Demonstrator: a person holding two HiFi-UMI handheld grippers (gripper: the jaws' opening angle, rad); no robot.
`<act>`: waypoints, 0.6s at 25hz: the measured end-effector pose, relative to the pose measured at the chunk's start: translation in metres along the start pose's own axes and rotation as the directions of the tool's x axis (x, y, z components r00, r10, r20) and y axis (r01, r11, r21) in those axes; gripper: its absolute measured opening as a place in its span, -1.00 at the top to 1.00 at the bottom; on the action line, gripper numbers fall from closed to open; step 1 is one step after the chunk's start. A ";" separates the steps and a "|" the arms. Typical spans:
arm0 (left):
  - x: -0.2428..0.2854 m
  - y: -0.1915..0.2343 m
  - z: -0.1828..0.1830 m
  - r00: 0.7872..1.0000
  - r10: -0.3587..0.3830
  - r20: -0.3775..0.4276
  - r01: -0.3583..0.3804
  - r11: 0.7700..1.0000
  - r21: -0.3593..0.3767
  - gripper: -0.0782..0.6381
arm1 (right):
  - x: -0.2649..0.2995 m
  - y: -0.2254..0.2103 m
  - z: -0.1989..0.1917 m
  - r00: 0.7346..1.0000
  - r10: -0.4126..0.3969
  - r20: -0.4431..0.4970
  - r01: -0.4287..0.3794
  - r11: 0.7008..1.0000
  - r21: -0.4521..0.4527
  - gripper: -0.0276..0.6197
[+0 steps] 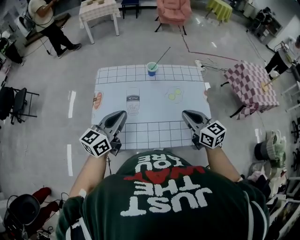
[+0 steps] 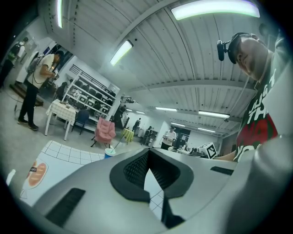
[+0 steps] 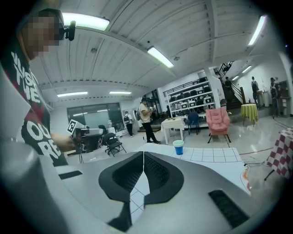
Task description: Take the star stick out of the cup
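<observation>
This is a big open hall fitted out as a lab or recording studio rather than a home. A ribbed metal ceiling [image 3: 137,41] carries long strip lights [image 3: 160,56], and the polished grey floor [image 1: 56,79] bears tape marks and loose cables [image 1: 211,58]. Storage racks [image 3: 185,103] line the far wall. Mismatched props stand apart: a pink armchair [image 1: 174,10], a checked-cloth table [image 1: 252,84], a folding chair [image 1: 16,104] and a grid-printed desk [image 1: 117,75]. Another person [image 1: 47,21] stands by.

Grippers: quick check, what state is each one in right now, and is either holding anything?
Left gripper: closed, holding nothing.
Right gripper: closed, holding nothing.
</observation>
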State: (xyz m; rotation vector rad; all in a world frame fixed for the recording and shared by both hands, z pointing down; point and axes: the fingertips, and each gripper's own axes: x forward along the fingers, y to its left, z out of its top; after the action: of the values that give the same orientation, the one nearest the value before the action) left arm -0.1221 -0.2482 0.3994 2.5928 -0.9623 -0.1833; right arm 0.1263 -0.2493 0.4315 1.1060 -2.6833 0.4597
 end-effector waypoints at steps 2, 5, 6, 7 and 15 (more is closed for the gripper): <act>0.026 -0.001 0.000 0.999 0.045 0.010 -0.045 0.999 0.000 0.78 | 0.004 -0.021 0.003 0.999 0.038 -0.008 -0.038 0.999 -0.014 0.82; 0.057 -0.001 -0.005 0.993 0.114 0.023 -0.114 0.993 -0.030 0.78 | 0.010 -0.052 0.007 0.995 0.097 -0.026 -0.097 0.995 -0.011 0.82; 0.064 0.001 -0.007 0.991 0.130 0.022 -0.129 0.991 -0.038 0.78 | 0.015 -0.062 0.008 0.994 0.107 -0.031 -0.108 0.994 -0.011 0.82; 0.071 0.004 -0.008 0.990 0.140 0.016 -0.139 0.989 -0.041 0.78 | 0.020 -0.071 0.010 0.993 0.111 -0.037 -0.111 0.994 -0.011 0.82; 0.103 0.090 -0.017 0.993 0.115 -0.020 -0.116 0.992 -0.046 0.78 | 0.103 -0.126 0.014 0.999 0.026 -0.044 -0.026 1.000 0.016 0.82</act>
State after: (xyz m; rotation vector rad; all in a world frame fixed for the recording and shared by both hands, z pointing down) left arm -0.0948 -0.3734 0.4499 2.4834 -1.0853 -0.1504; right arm 0.1433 -0.4051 0.4757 1.0536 -2.6635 0.5034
